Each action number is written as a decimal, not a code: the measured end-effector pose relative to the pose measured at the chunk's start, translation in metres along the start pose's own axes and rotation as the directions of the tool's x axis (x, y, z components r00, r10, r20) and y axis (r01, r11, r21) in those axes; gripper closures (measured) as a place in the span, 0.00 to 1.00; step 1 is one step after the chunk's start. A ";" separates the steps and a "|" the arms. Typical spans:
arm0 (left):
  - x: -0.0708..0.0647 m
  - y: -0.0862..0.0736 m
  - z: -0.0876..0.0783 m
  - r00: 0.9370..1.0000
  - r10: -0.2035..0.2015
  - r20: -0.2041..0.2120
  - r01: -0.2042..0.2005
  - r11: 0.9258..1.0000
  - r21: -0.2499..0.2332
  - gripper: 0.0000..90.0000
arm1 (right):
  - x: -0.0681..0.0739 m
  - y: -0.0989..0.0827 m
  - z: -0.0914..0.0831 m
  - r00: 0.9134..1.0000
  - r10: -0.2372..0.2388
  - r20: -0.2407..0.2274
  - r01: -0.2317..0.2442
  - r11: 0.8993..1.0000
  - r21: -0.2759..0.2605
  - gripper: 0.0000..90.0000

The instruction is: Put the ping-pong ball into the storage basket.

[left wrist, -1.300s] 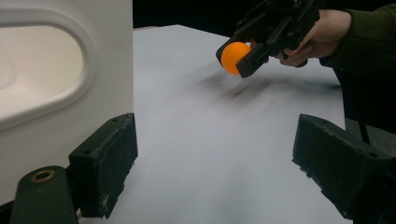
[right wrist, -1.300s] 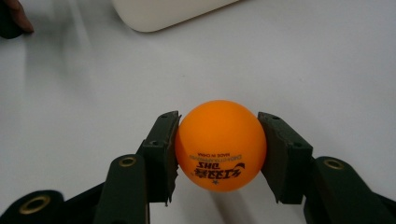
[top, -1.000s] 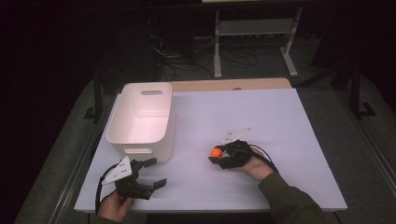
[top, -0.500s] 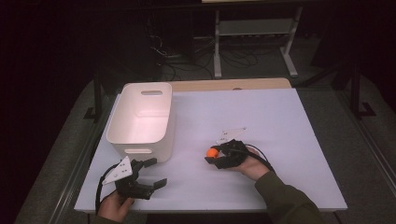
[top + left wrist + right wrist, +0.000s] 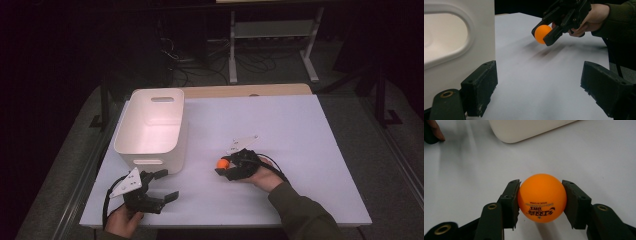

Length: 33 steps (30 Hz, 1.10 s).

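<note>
At 7 o'clock on the tabletop [image 5: 310, 125], the left tool [image 5: 161, 187] is held spread and idle beside the white bin [image 5: 152, 127]. At 5 o'clock, the orange ball [image 5: 542, 197] is pinched by the right tool [image 5: 541, 202], lifted clear, seemingly for carrying binward.

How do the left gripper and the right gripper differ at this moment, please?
The right gripper is shut on the orange ball, held clear of the table; the left gripper is open with nothing between its jaws. The left sits beside the white bin; the right is farther from it. Both are black and hand-held.
</note>
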<state>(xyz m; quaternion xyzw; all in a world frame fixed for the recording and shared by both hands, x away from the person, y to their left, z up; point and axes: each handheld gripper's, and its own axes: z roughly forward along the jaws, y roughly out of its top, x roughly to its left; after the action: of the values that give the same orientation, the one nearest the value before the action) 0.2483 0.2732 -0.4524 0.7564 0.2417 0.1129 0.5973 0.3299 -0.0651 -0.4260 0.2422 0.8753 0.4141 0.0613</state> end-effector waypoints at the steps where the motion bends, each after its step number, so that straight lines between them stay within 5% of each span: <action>1: 0.000 0.000 0.000 1.000 0.000 0.000 0.000 1.000 0.000 0.15 | 0.000 0.000 0.001 1.000 0.000 -0.001 0.000 1.000 0.001 0.55; 33: 0.000 0.000 0.000 1.000 0.000 0.004 0.000 1.000 0.000 0.15 | 0.003 0.020 0.015 1.000 -0.013 -0.028 0.012 1.000 -0.020 0.55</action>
<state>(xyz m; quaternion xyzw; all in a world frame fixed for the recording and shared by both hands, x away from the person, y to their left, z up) 0.2485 0.2733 -0.4524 0.7565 0.2407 0.1115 0.5978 0.3393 -0.0426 -0.4208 0.2303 0.8735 0.4255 0.0541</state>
